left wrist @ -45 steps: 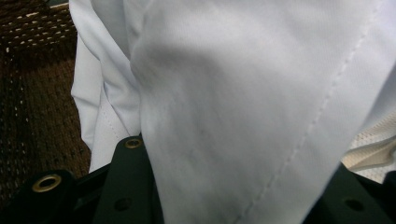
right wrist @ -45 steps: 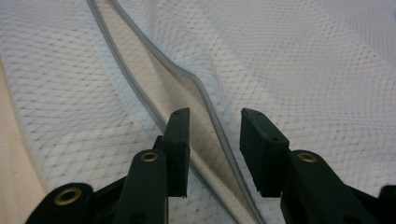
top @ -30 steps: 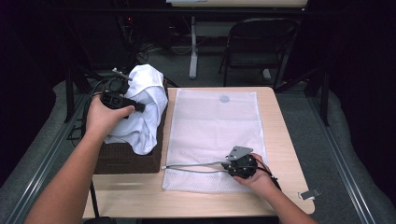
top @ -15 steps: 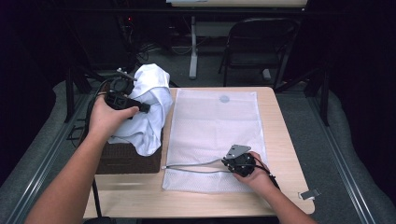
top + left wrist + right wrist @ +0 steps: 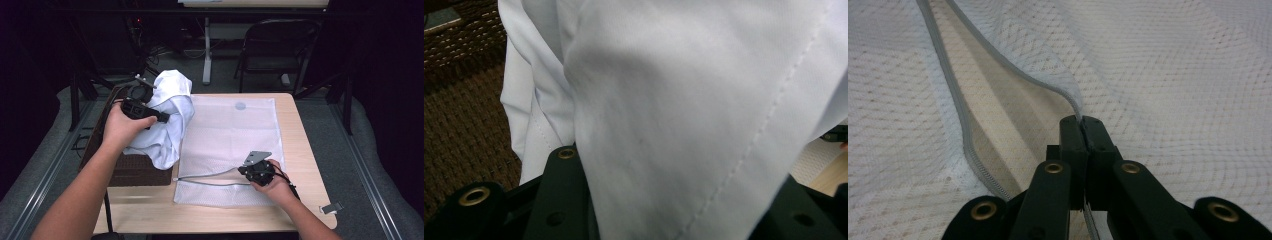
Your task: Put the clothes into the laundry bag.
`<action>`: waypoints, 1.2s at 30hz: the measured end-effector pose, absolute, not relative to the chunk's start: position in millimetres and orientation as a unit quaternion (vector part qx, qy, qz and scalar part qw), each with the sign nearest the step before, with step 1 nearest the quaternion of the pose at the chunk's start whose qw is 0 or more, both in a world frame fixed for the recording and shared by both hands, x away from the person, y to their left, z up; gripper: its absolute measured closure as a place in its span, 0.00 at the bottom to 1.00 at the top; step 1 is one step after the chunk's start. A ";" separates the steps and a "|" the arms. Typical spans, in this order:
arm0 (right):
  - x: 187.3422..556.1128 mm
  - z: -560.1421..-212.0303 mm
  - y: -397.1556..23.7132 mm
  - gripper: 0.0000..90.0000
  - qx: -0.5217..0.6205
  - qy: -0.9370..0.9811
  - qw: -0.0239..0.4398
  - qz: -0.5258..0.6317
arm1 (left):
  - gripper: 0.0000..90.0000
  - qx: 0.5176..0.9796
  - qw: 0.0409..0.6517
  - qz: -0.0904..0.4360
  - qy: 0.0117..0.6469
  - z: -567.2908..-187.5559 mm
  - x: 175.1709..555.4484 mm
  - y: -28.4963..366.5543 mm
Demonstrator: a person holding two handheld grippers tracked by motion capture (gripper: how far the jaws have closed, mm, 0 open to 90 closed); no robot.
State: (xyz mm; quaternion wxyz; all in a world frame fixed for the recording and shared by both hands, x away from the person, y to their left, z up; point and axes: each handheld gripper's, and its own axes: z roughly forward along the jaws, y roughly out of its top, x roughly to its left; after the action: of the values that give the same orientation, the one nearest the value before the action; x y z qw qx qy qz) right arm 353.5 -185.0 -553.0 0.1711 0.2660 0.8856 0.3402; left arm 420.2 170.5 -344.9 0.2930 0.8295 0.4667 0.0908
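A white garment (image 5: 170, 107) hangs from my left gripper (image 5: 162, 119), which is shut on a fold of it above the wicker basket (image 5: 135, 170). In the left gripper view the white cloth (image 5: 684, 110) drapes between and over the black jaws of the left gripper (image 5: 679, 200). A white mesh laundry bag (image 5: 235, 130) lies flat on the table. My right gripper (image 5: 245, 171) sits at its near edge. Its jaws have just been closing. In the right gripper view the right gripper (image 5: 1081, 125) is shut on the bag's grey zipper edge (image 5: 1013, 65), and the mouth gapes to the left.
The wooden table (image 5: 300, 145) has bare strips to the right of the bag and along the near edge. The brown basket stands at the table's left side. A dark chair (image 5: 280, 45) stands beyond the far edge. A small grey clip (image 5: 331, 207) lies by the table's right corner.
The left hand has carried the white garment a little to the right and higher above the basket. The right hand has stayed in place at the bag's zipper edge.
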 end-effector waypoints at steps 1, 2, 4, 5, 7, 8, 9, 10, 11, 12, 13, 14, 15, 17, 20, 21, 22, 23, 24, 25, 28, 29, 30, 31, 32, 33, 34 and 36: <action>354.8 -551.2 -186.0 0.99 0.266 0.885 0.172 0.342 | 0.65 0.830 0.293 0.091 0.466 -345.0 420.0 169.7; 355.6 -550.2 -186.3 0.99 0.268 0.883 0.175 0.344 | 0.65 0.831 0.293 0.090 0.464 -345.0 419.9 168.8; 357.5 -547.0 -187.9 0.98 0.272 0.879 0.179 0.349 | 0.65 0.832 0.294 0.088 0.462 -345.0 419.4 167.1; 358.7 -545.6 -189.2 0.98 0.275 0.876 0.176 0.354 | 0.65 0.832 0.295 0.087 0.461 -345.1 419.0 166.1; 360.7 -543.7 -190.5 0.98 0.278 0.875 0.175 0.356 | 0.65 0.833 0.294 0.087 0.460 -345.3 418.7 164.8; 361.5 -542.8 -190.7 0.98 0.279 0.875 0.171 0.356 | 0.65 0.834 0.295 0.087 0.459 -345.8 418.6 164.1; 362.4 -542.1 -190.8 0.98 0.274 0.877 0.170 0.355 | 0.65 0.834 0.295 0.087 0.458 -346.0 418.5 163.4; 362.6 -541.2 -190.2 0.98 0.276 0.876 0.172 0.355 | 0.65 0.835 0.294 0.086 0.457 -346.1 418.3 162.8; 363.0 -540.4 -190.0 0.98 0.278 0.876 0.170 0.355 | 0.65 0.835 0.296 0.086 0.455 -346.5 418.3 162.2; 363.9 -539.4 -189.8 0.98 0.276 0.878 0.166 0.355 | 0.65 0.836 0.295 0.086 0.455 -346.7 418.2 161.9; 364.4 -539.0 -189.5 0.98 0.274 0.878 0.163 0.356 | 0.65 0.836 0.295 0.085 0.454 -346.9 418.2 161.4; 364.8 -538.1 -189.2 0.98 0.273 0.880 0.160 0.354 | 0.65 0.836 0.295 0.085 0.455 -347.1 418.1 161.1; 365.8 -537.3 -189.3 0.98 0.274 0.878 0.160 0.360 | 0.65 0.836 0.295 0.085 0.455 -347.2 418.3 161.0; 367.8 -536.6 -189.6 0.99 0.276 0.877 0.152 0.362 | 0.65 0.836 0.294 0.085 0.456 -347.7 418.8 161.2; 370.2 -534.8 -189.3 0.99 0.278 0.879 0.144 0.361 | 0.65 0.836 0.293 0.084 0.457 -348.5 419.2 162.1; 371.2 -533.8 -189.3 0.99 0.277 0.880 0.141 0.360 | 0.65 0.837 0.292 0.084 0.455 -348.9 419.2 162.9; 372.4 -532.2 -189.3 0.99 0.276 0.880 0.141 0.359 | 0.65 0.837 0.291 0.084 0.455 -349.0 418.8 163.5; 373.1 -531.1 -189.5 0.99 0.276 0.880 0.142 0.359 | 0.65 0.836 0.293 0.084 0.455 -349.7 417.7 164.1; 375.1 -528.1 -190.2 0.99 0.277 0.877 0.143 0.365 | 0.65 0.837 0.294 0.085 0.454 -350.0 416.9 164.7; 375.1 -528.1 -190.2 0.99 0.277 0.877 0.143 0.365 | 0.65 0.837 0.295 0.087 0.452 -350.4 415.3 165.1; 378.8 -523.1 -191.1 0.99 0.276 0.875 0.146 0.370 | 0.65 0.839 0.298 0.089 0.446 -352.5 409.3 166.2; 380.2 -521.0 -191.6 0.99 0.275 0.875 0.144 0.371 | 0.65 0.839 0.300 0.088 0.445 -353.3 407.7 166.6; 380.9 -519.8 -191.6 0.99 0.277 0.875 0.140 0.372 | 0.65 0.839 0.304 0.087 0.443 -354.8 405.0 167.1; 382.4 -518.1 -192.1 0.99 0.277 0.875 0.134 0.374 | 0.65 0.838 0.306 0.087 0.443 -355.7 403.2 167.1; 383.4 -517.2 -192.5 0.99 0.276 0.875 0.130 0.375 | 0.65 0.839 0.308 0.088 0.440 -357.4 400.6 167.2; 384.1 -515.4 -193.3 0.99 0.274 0.876 0.129 0.374 | 0.65 0.841 0.307 0.087 0.437 -357.8 399.1 167.6; 384.6 -514.3 -193.9 0.99 0.275 0.876 0.127 0.376 | 0.65 0.840 0.310 0.087 0.436 -358.7 396.9 167.6; 386.6 -511.1 -196.0 0.99 0.274 0.874 0.124 0.382 | 0.65 0.838 0.318 0.085 0.434 -359.6 392.3 167.8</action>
State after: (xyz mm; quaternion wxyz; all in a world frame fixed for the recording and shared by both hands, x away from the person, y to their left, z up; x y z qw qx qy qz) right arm 386.6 -196.0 -511.1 0.1242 0.2741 0.8737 0.3822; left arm 392.3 167.8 -359.6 0.3184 0.8385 0.4340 0.0853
